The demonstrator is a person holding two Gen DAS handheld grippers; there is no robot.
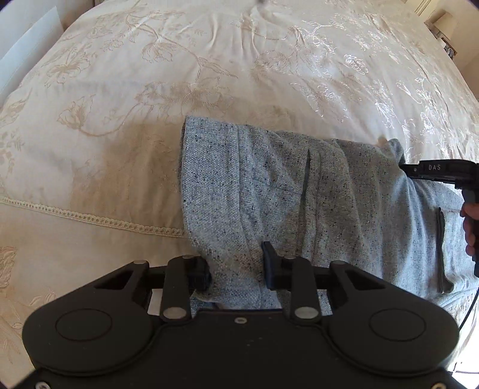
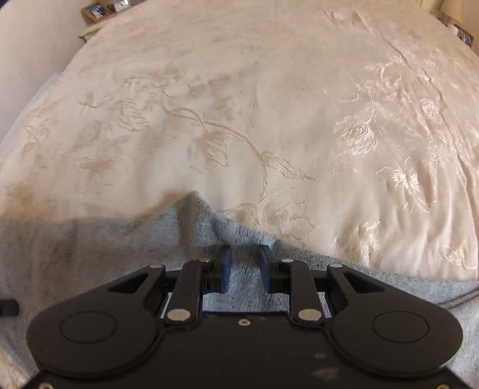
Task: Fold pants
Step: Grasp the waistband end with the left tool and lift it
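Note:
The grey speckled pants point(image 1: 299, 191) lie folded over on the bed, with a folded edge on the left and a dark-trimmed pocket slit point(image 1: 441, 251) at the right. My left gripper point(image 1: 236, 269) points steeply down at the near edge, and its jaws pinch a thick bunch of that cloth. In the right wrist view my right gripper point(image 2: 245, 269) is shut on the pants point(image 2: 89, 254), which rise in a peak just beyond its fingers. The left wrist view shows the right gripper point(image 1: 402, 167) at the far right, its tips in the cloth, held by a hand point(image 1: 470, 227).
A cream bedspread point(image 1: 209, 74) embroidered with flowers covers the whole bed, and a lace band point(image 1: 89, 214) crosses it at the left. A white panel point(image 1: 27, 45) stands beyond the bed's left corner. Picture frames point(image 2: 95, 10) sit on a bedside stand at the far left.

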